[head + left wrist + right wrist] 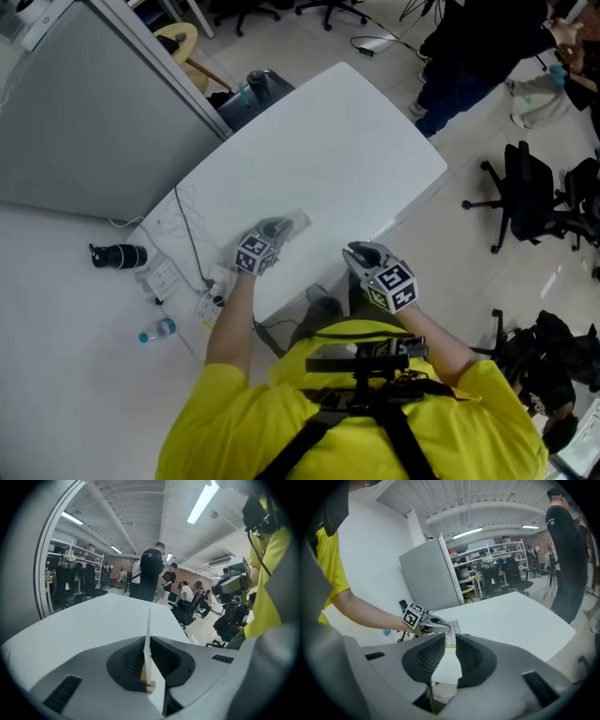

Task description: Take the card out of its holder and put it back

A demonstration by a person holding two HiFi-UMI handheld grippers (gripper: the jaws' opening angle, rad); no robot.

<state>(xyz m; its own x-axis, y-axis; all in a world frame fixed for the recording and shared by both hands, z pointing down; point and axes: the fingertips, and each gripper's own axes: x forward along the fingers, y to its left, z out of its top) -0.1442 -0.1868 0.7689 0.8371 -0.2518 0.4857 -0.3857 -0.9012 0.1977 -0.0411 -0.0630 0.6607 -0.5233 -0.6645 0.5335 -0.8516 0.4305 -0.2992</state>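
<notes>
Pinching the card (148,625) edge-on between closed jaws, the left gripper (277,229) rests on the table (356,141); the right gripper (355,251) hovers at the table's near edge, jaws narrowly apart, empty.

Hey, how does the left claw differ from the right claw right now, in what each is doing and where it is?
The grey left claw is shut on the thin clear plastic card holder, clamping it edge-on. The grey right claw is open, with nothing between its jaws. The left claw is out over the white table, while the right claw hangs at the table's near edge, away from the holder. Both share the same grey two-jaw design.
</notes>
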